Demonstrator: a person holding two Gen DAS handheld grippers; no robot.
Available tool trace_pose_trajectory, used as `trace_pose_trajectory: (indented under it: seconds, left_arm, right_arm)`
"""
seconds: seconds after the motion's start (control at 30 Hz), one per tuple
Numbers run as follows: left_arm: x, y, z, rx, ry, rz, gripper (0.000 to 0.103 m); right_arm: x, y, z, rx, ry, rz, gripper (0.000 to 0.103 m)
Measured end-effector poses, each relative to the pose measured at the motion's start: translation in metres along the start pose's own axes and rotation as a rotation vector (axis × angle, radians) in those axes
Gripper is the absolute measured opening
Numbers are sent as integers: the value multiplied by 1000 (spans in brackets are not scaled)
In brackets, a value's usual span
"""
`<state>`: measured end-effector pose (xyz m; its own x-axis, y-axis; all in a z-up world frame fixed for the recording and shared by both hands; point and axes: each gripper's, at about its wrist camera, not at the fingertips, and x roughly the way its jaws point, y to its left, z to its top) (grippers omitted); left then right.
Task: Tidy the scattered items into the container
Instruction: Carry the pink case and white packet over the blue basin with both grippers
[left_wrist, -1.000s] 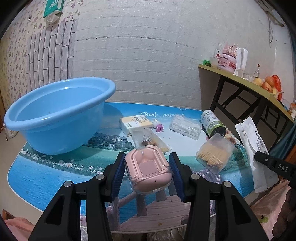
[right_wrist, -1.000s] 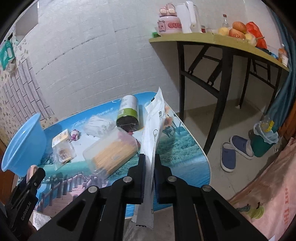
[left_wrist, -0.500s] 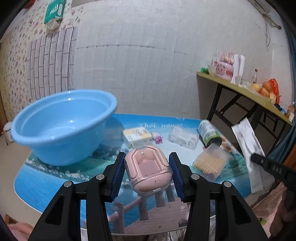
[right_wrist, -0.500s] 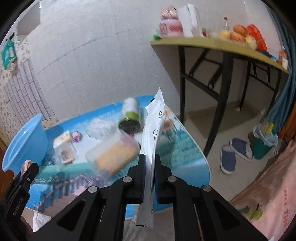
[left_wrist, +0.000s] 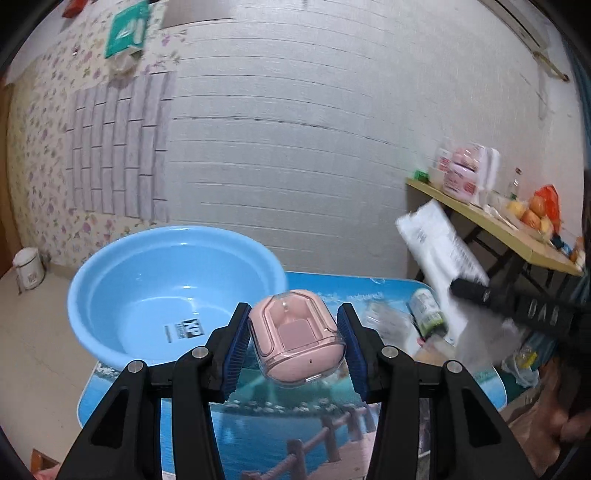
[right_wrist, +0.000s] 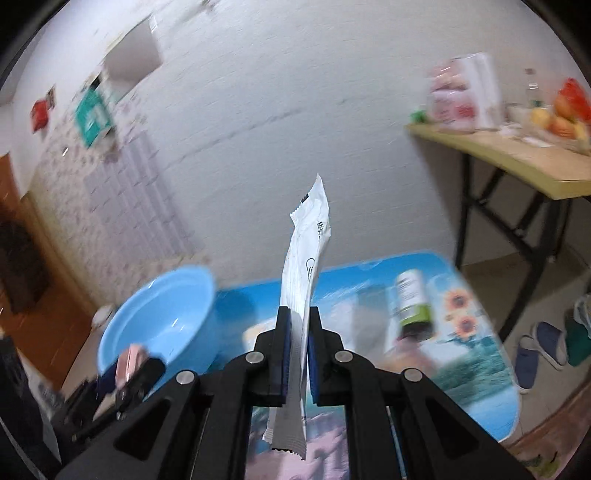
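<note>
My left gripper (left_wrist: 293, 349) is shut on a pink earbud case (left_wrist: 295, 341) in a clear shell, held in the air above the table, just right of the light blue basin (left_wrist: 122, 291). The basin holds nothing. My right gripper (right_wrist: 298, 349) is shut on a long white sachet (right_wrist: 304, 266) that stands upright between its pads. In the left wrist view the white sachet (left_wrist: 439, 240) hangs blurred at the right. In the right wrist view the blue basin (right_wrist: 159, 314) lies to the left, with the pink case (right_wrist: 127, 362) in front of it.
The low table (left_wrist: 258, 417) carries a printed lake scene. A green-labelled bottle (right_wrist: 412, 302) lies on it among blurred small packets. A yellow side table (right_wrist: 517, 158) with fruit and a pink jar stands at the right; slippers (right_wrist: 532, 347) lie on the floor.
Both grippers have risen off the table with their loads. The left one has moved toward the basin, whose inside now shows. The right one has swung left, and its view is blurred.
</note>
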<state>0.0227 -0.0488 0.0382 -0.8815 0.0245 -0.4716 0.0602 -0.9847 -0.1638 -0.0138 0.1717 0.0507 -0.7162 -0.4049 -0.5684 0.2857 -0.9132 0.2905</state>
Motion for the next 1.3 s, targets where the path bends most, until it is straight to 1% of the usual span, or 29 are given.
trace_pose_trajectory:
  seconds: [0.07,0.13,0.2,0.33,0.43,0.57,0.63,0.7,0.77,0.9,1.07,1.17,1.3]
  left_arm:
    - [2,10,2,-20,1,34,46]
    - [3,20,7,-37,-5,54,45]
    - [1,28,11,-35,-26,75,45]
    - [1,37,17,-31,-40,93,46]
    - [1,42,21,-26,-44,90,46]
    - [2,59,32,-26,-75,111,46]
    - [2,69,36,-31,-84,131,46]
    - [5,78,40,-29,-80,142,46]
    - [8,90,43,-29,-78,168,46]
    - [10,106,45,-5,-83,201,46]
    - [21,127,40,8,-57,224,46]
    - [34,137,39,13,-28,224,46]
    - [53,143,33,58,12,221,46]
  right_arm:
    - [11,7,-2,1,41,34,8]
    - [14,14,-2,-12,48,42,8]
    - [14,20,-2,-33,43,45,8]
    - [15,33,-2,-45,34,54,8]
    - [21,42,-3,-59,44,61,8]
    - [25,67,5,-126,41,82,8]
    - [28,78,9,-136,41,100,8]
    - [33,90,13,-141,46,123,8]
    - [41,105,16,-159,57,144,8]
    - [59,131,17,-181,93,175,8]
    - [82,159,10,-231,123,167,8]
    - [95,165,11,-224,136,166,8]
    - [115,165,12,-215,155,141,8]
